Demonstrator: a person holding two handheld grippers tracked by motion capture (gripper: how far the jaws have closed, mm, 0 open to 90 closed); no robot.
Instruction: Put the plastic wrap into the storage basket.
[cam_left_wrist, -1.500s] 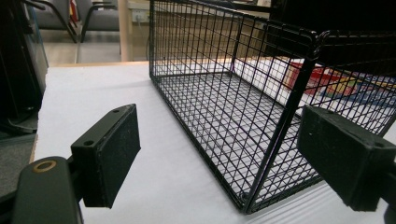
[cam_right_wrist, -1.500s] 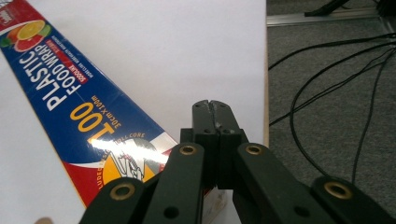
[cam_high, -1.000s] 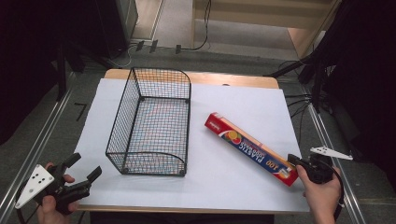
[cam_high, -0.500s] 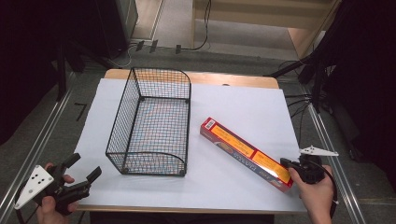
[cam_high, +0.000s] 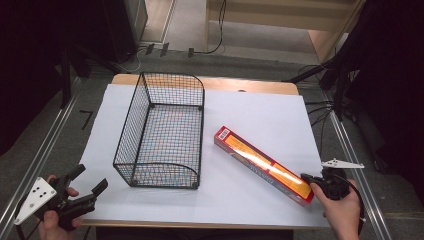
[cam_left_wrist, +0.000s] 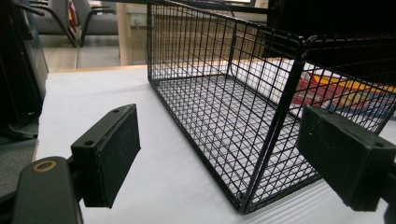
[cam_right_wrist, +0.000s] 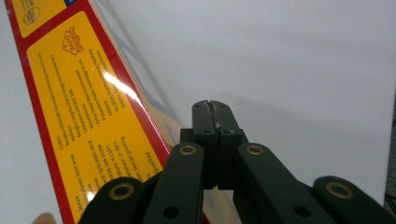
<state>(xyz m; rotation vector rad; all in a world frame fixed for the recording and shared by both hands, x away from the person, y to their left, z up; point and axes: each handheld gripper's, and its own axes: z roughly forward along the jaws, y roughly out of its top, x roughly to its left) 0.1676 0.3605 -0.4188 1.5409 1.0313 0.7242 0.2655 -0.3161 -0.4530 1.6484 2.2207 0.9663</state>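
step: we nudge the long box (cam_high: 264, 165) toward the wire basket (cam_high: 162, 131) | right gripper (cam_high: 306, 177) pressed together, at its near end (box lies right of basket) | left gripper (cam_high: 86, 182) spread, idle | next: we judge another sideways push.

Two hand-held black grippers: the left gripper (cam_high: 85, 188) carries flat rectangular pads (cam_left_wrist: 112, 154) on hinged arms, brass-coloured rivets at the joints, and a pale grey three-cornered plate dotted with holes. The right gripper (cam_high: 306, 177) bears a similar plate and a trailing black cable.
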